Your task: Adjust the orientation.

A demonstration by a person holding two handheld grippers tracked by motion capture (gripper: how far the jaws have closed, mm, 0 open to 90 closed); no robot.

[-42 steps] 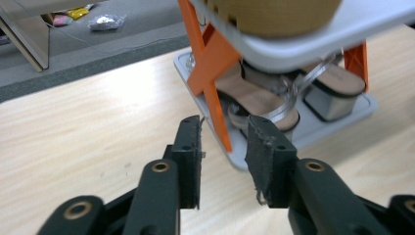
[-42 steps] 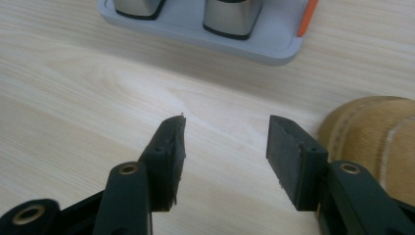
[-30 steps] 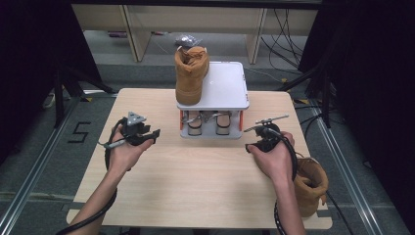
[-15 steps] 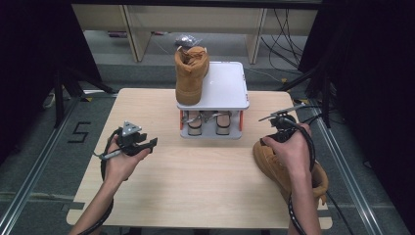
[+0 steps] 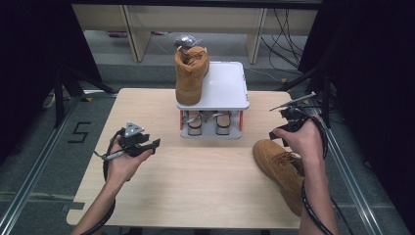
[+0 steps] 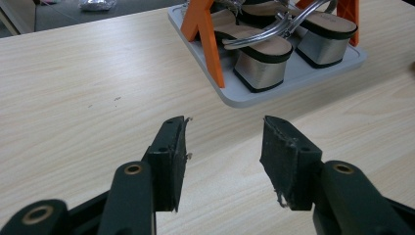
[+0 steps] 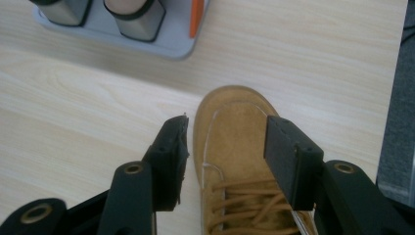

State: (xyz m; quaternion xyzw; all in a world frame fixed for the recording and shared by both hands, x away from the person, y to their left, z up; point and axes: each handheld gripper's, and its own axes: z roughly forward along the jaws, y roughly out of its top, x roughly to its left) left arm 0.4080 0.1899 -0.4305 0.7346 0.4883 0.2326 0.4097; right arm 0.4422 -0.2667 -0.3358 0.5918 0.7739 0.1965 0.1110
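left gripper [image 5: 155, 144] just opened wide, empty, right gripper [image 5: 274, 133] open, raised, angled downward

Tan suede lace-up boot [image 7: 235, 161] with matching tan laces, under the black right tool [image 7: 225, 161]. Pale wood-grain table [image 6: 88, 88] beneath the black left tool [image 6: 222, 164]. Ahead of it, light grey shoe rack [image 6: 313, 68] with orange uprights, holding silver block-heeled sandals [image 6: 259, 58] with beige insoles edged black.
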